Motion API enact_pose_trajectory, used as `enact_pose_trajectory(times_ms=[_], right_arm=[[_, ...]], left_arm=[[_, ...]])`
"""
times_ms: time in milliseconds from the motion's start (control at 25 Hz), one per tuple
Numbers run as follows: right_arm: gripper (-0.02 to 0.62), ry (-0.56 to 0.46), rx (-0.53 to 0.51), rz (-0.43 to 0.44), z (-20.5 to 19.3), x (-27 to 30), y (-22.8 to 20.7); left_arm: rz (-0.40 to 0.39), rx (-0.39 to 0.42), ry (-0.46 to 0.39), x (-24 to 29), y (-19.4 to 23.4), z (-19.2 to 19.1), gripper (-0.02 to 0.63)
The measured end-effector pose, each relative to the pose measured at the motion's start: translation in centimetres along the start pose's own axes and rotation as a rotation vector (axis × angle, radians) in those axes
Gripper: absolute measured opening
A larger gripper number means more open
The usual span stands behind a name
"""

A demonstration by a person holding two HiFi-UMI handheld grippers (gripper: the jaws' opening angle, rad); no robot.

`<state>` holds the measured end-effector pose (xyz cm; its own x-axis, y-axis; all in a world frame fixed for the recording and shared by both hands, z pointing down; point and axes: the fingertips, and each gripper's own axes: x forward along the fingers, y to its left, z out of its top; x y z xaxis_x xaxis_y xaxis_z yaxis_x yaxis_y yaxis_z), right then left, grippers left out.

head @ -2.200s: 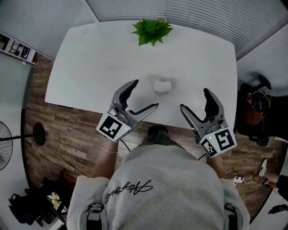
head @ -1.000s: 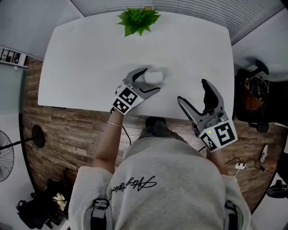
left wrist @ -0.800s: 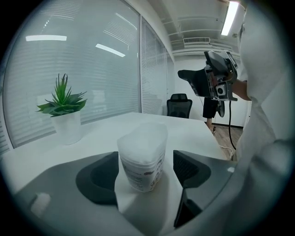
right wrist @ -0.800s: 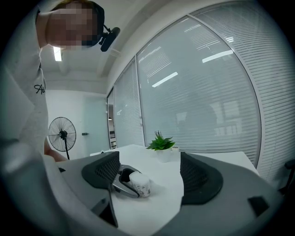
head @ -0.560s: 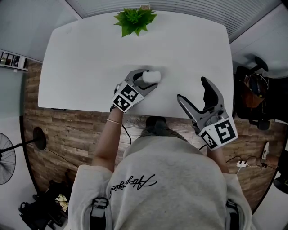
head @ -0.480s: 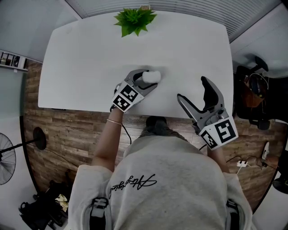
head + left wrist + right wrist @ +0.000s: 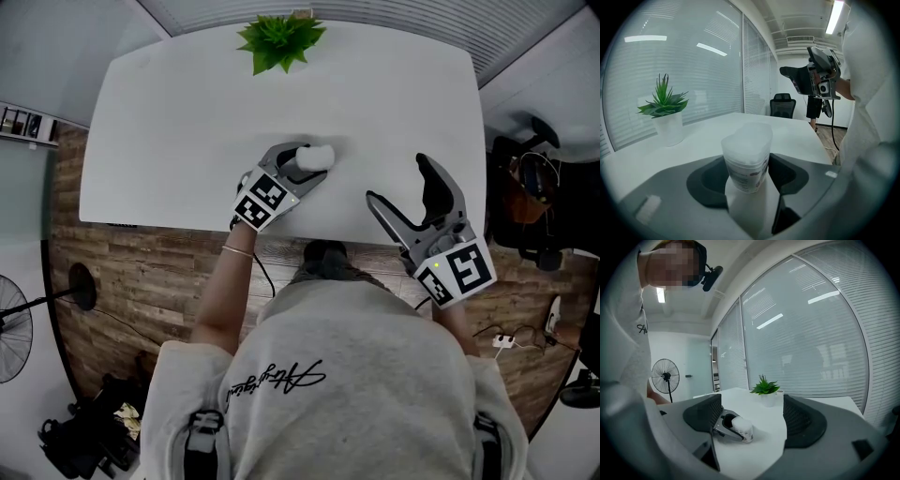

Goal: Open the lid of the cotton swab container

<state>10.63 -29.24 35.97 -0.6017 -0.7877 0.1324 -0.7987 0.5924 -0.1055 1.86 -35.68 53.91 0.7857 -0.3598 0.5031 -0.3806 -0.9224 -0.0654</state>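
Tally across the white worktop and the room around it.
One worktop; one cotton swab container, lid on; one potted plant; two grippers, each with one marker cube and two jaws: one left gripper, jaws just drawn in and pressing on the container, and one right gripper, jaws apart; one person in a grey top; one standing fan; one black office chair.

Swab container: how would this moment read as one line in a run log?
left gripper: jaws just closed on container, upright on table | lid: on | right gripper: open, empty, apart
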Motion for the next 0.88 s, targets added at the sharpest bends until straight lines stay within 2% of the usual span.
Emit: enact_pose_trajectory(times_ms=[240, 560, 880], right_arm=[[0.399, -0.002, -0.004, 0.004, 0.1, 0.0, 0.0], [0.399, -0.014, 0.003, 0.009, 0.1, 0.1, -0.1], [0.397, -0.034, -0.001, 0.013, 0.5, -0.2, -0.4]], left_arm=[[-0.011, -0.027, -0.016, 0.0, -0.1, 0.2, 0.258], [-0.012, -0.003, -0.008, 0.1, -0.7, 0.7, 0.258], [0.002, -0.005, -0.043, -1.5, -1.2, 3.7, 0.258]])
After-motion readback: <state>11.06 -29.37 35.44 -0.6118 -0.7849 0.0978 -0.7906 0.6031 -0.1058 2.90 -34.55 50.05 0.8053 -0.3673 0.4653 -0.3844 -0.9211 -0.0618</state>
